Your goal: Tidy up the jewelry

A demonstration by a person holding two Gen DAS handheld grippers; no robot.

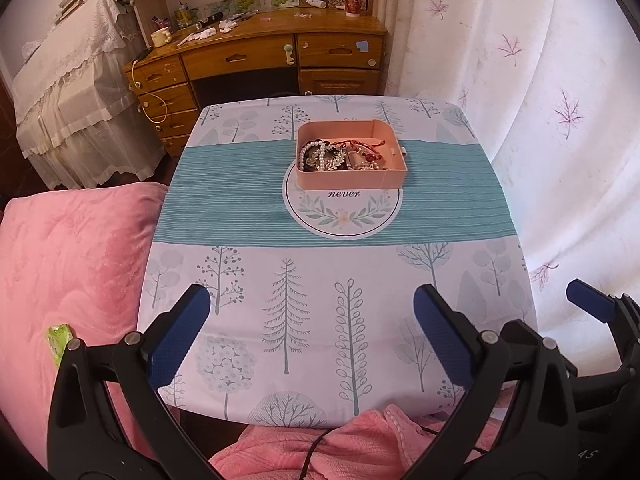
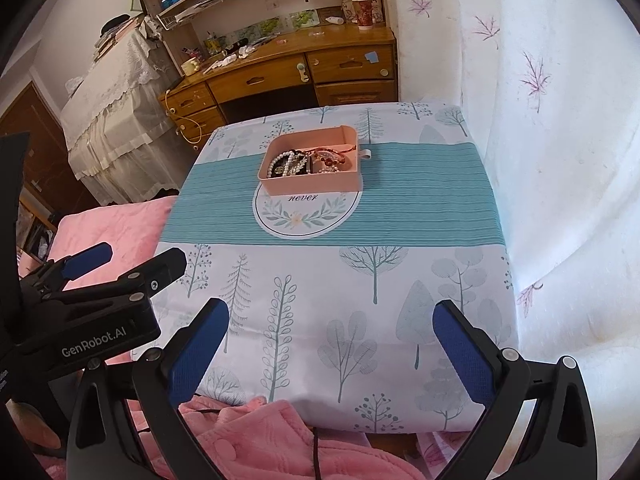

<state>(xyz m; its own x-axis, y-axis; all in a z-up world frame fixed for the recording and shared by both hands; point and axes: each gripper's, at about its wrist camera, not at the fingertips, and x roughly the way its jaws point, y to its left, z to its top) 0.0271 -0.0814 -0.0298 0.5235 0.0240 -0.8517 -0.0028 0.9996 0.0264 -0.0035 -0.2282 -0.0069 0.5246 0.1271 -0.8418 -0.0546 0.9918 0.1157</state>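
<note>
A pink open box (image 1: 352, 178) stands on the teal band of the table, far from both grippers; it also shows in the right wrist view (image 2: 312, 186). It holds a tangle of jewelry (image 1: 344, 156): pearl strands, red beads, dark pieces, also seen in the right wrist view (image 2: 308, 164). My left gripper (image 1: 312, 332) is open and empty above the table's near edge. My right gripper (image 2: 332, 344) is open and empty over the near edge too. The right gripper's blue finger (image 1: 592, 306) shows at the right of the left view; the left gripper (image 2: 132, 264) shows at the left of the right view.
The table (image 1: 248, 280) wears a tree-print cloth with a round "never" emblem (image 1: 344, 208). A pink quilt (image 1: 72, 264) lies left, pink fabric at the near edge. A white curtain (image 1: 560, 120) hangs right. A wooden desk (image 1: 256, 60) stands behind.
</note>
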